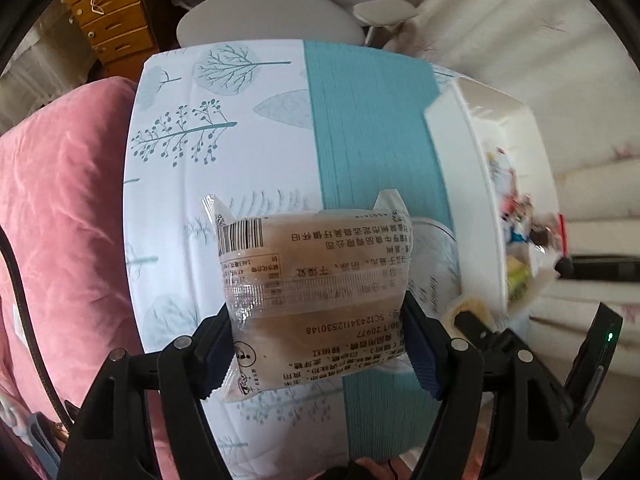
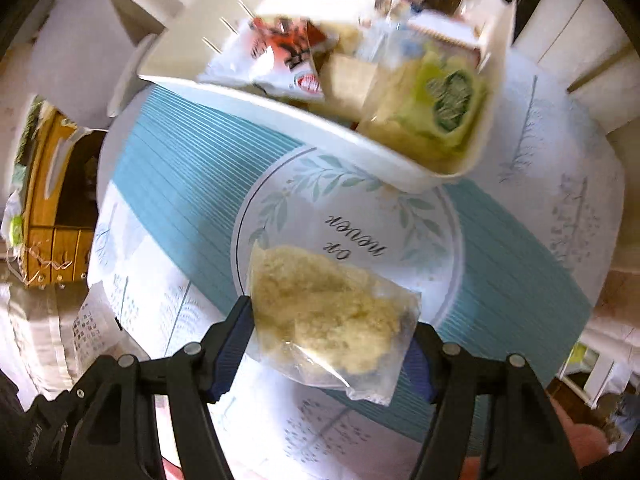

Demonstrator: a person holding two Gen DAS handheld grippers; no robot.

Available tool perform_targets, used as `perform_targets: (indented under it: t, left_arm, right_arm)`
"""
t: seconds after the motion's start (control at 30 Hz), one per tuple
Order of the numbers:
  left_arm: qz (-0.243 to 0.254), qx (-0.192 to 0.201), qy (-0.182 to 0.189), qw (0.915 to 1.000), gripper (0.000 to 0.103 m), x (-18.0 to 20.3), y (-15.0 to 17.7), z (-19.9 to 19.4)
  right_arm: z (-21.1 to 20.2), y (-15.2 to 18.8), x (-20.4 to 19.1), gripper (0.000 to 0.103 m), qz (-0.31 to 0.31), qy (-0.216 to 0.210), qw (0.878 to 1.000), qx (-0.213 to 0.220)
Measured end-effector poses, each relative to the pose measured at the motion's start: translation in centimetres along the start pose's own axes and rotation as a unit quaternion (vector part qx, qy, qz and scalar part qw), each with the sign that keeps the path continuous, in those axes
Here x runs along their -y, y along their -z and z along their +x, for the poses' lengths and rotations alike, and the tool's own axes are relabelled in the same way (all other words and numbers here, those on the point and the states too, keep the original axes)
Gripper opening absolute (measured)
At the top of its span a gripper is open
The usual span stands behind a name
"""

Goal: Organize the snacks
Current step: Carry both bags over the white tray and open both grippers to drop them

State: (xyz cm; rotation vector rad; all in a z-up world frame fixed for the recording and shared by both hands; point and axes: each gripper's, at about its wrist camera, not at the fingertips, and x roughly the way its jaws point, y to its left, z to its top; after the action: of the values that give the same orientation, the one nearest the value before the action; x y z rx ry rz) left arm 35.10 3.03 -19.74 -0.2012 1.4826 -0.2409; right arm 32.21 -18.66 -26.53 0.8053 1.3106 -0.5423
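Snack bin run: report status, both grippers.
Left gripper shut on brown bun packet. Right gripper shut on yellow crumbly cake bag. White snack bin ahead, already part full. Path clear.

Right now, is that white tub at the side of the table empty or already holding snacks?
Holding snacks. The white tub has several packets inside, among them a red-and-white packet and a green-wrapped one, piled to about its rim.

Home living room: pink cushion (image 1: pixel 60 200), wooden drawers (image 1: pixel 108 12), patterned tablecloth (image 1: pixel 240 128).
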Motion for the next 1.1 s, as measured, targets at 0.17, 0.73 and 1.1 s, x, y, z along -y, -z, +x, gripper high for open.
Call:
perform_targets:
  t: [0.17,0.73,1.1]
  left_arm:
    - [0.011,0.023,0.021,0.9995,0.073,0.3,3.1,-3.1]
    - [0.053,0.066,0.020,0.9962,0.073,11.4,5.5,-4.2]
    - [0.025,0.102,0.038,0.9937,0.074,22.4,1.4,-1.2]
  right_arm:
    - [-3.4,0.9,2.8,0.068,-0.019,-0.028,0.998,0.043]
    - [-11.8,-4.1,11.5,0.068,-0.076,-0.080,0.981,0.158]
    - [-13.4,-14.1,12.8,0.068,-0.199,-0.109,0.951,0.210]
